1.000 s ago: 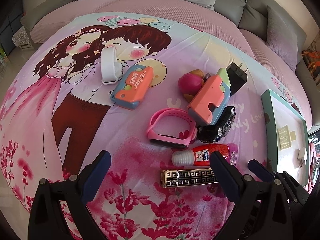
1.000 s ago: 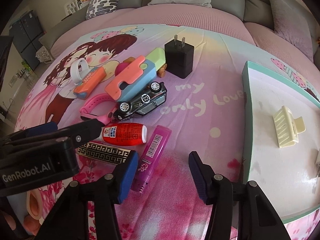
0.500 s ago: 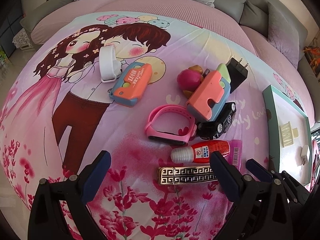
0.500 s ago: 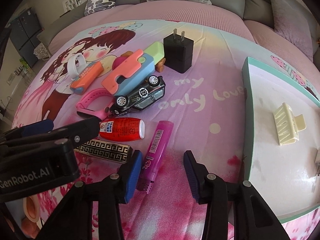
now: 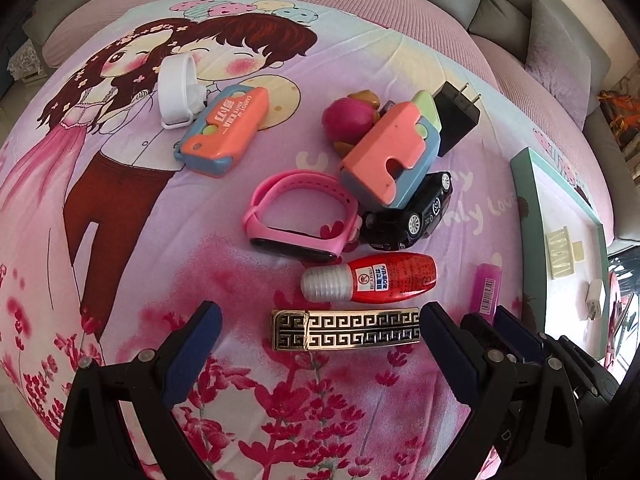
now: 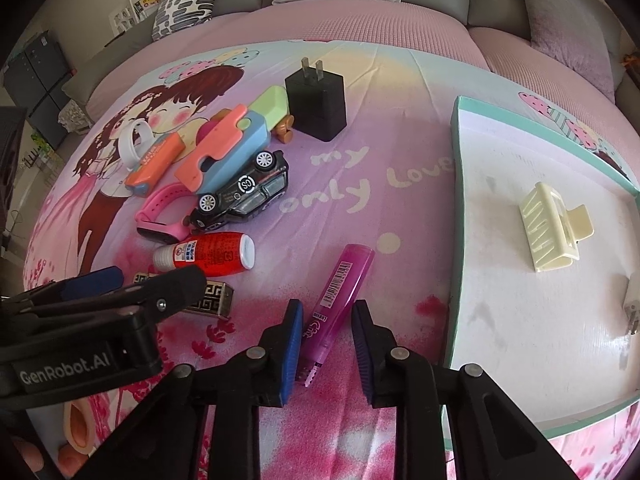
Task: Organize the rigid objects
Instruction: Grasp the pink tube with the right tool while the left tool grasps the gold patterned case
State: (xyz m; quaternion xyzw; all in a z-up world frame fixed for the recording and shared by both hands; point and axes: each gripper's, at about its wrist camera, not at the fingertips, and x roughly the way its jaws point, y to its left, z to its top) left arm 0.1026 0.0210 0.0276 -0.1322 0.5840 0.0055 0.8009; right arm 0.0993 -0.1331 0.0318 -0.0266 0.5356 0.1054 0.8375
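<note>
A purple tube [image 6: 340, 284] with a barcode lies on the printed bedsheet. Its near end sits between the fingers of my right gripper [image 6: 326, 312]. The jaws are closing; the left pad is close beside the tube and a gap shows at the right pad. My left gripper [image 5: 320, 314] stands open over a gold-patterned bar [image 5: 346, 328], which lies crosswise between its fingertips, untouched. Above the bar lies a red bottle [image 5: 376, 276]. To the right, a teal-rimmed white tray [image 6: 456, 200] holds a cream hair claw [image 6: 552, 228] and a white plug [image 6: 632, 300].
Behind the bottle are a pink watch band [image 5: 300, 216], a black toy car [image 5: 412, 216], an orange-and-blue toy [image 5: 392, 156], a black charger [image 5: 456, 116], a magenta ball [image 5: 348, 120], an orange case [image 5: 224, 128] and a white band [image 5: 176, 92]. Grey cushions line the back.
The right gripper's jaws have narrowed around the purple tube's near end. The left gripper stayed open over the gold bar and tilted slightly.
</note>
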